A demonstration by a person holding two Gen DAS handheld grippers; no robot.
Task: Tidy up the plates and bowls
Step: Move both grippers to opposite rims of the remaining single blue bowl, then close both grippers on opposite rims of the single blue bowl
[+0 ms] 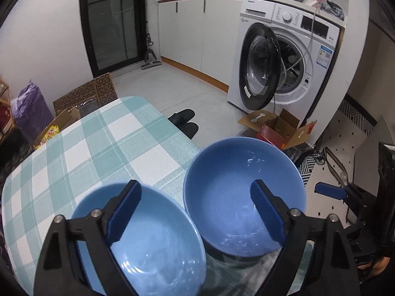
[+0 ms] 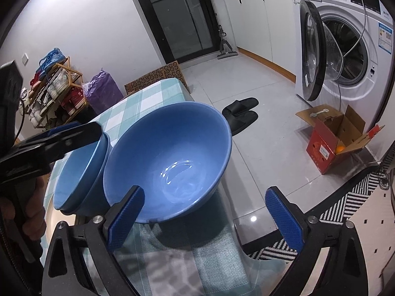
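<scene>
Two blue bowls stand side by side on the checked tablecloth (image 1: 98,143). The lighter left bowl (image 1: 158,241) and the darker right bowl (image 1: 237,192) touch at their rims. My left gripper (image 1: 195,209) is open above them, one finger over each bowl. In the right wrist view the darker bowl (image 2: 172,162) is in front, the lighter bowl (image 2: 81,175) to its left. My right gripper (image 2: 205,217) is open, its left finger at the darker bowl's near rim. The left gripper's finger (image 2: 74,135) shows over the lighter bowl.
The table's right edge drops to a grey floor with black slippers (image 2: 242,113). An open red cardboard box (image 2: 333,138) and a washing machine (image 2: 345,49) with its door open stand to the right. A shoe rack (image 2: 54,86) and a purple bag are beyond the table.
</scene>
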